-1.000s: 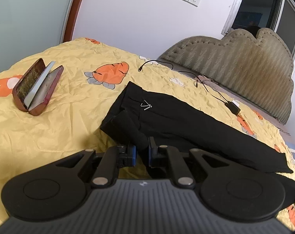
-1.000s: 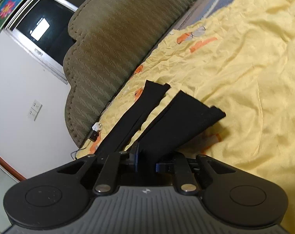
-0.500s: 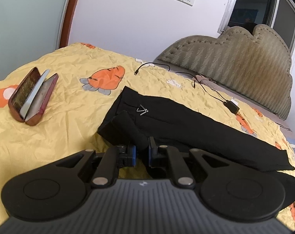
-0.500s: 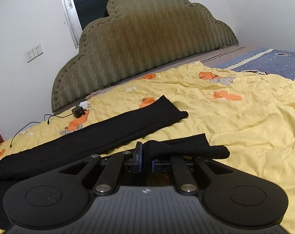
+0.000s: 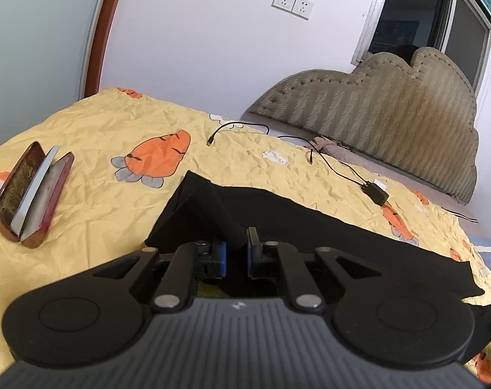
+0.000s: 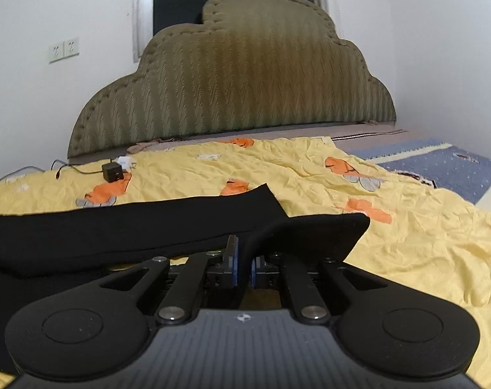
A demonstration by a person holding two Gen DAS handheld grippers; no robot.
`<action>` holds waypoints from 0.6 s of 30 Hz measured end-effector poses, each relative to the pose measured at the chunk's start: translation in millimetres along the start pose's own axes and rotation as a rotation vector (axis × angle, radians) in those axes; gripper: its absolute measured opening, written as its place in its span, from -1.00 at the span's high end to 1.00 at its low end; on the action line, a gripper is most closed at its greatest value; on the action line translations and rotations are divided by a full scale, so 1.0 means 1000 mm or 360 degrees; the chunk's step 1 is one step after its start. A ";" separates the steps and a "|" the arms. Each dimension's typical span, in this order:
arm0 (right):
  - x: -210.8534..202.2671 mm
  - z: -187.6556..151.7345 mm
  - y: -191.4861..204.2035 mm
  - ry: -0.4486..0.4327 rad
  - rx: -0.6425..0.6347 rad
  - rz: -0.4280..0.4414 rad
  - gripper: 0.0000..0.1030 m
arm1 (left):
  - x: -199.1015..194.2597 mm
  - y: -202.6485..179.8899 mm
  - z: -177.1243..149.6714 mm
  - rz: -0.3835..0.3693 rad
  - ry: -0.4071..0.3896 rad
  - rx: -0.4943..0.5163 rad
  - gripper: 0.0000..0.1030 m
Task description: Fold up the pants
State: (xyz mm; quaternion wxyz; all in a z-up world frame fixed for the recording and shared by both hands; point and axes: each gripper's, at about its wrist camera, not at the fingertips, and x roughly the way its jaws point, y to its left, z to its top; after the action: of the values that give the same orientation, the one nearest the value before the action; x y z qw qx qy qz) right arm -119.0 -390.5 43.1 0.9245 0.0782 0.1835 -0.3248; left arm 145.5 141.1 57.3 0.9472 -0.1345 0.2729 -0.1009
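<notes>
Your left claw (image 5: pixel 236 254) and right claw (image 6: pixel 243 261) each grip the black pants (image 5: pixel 278 223), lifting the near leg to fold over the far one.

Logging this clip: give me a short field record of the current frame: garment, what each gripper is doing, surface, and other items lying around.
garment: black pants, lying lengthwise across the bed, one leg flat
left gripper: shut on a bunched fold at the waist end
right gripper: shut on the near leg's cuff end, cuff raised off the sheet
surface: yellow bedsheet with orange carrot prints
other items: open red glasses case; black charger with cable; padded headboard
</notes>
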 end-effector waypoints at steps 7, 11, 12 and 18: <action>-0.011 0.003 -0.002 -0.0031 0.0058 0.0029 0.87 | -0.002 -0.001 0.002 -0.0001 -0.0003 0.0022 0.81; -0.018 0.012 -0.003 -0.0051 0.0074 0.0067 0.87 | -0.002 -0.001 0.003 -0.0005 -0.0005 0.0018 0.81; -0.018 0.015 -0.003 -0.0057 0.0062 0.0065 0.87 | -0.002 -0.002 0.003 -0.0005 -0.0005 0.0020 0.81; -0.010 0.037 0.008 -0.0099 -0.0043 0.0070 0.87 | 0.002 -0.010 0.014 -0.0032 0.0000 0.0030 0.82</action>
State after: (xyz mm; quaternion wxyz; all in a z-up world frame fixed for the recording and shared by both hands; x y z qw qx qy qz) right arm -111.1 -388.4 81.0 0.9377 0.0594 0.1572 -0.3042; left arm 153.9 134.1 70.4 0.9474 -0.1285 0.2706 -0.1130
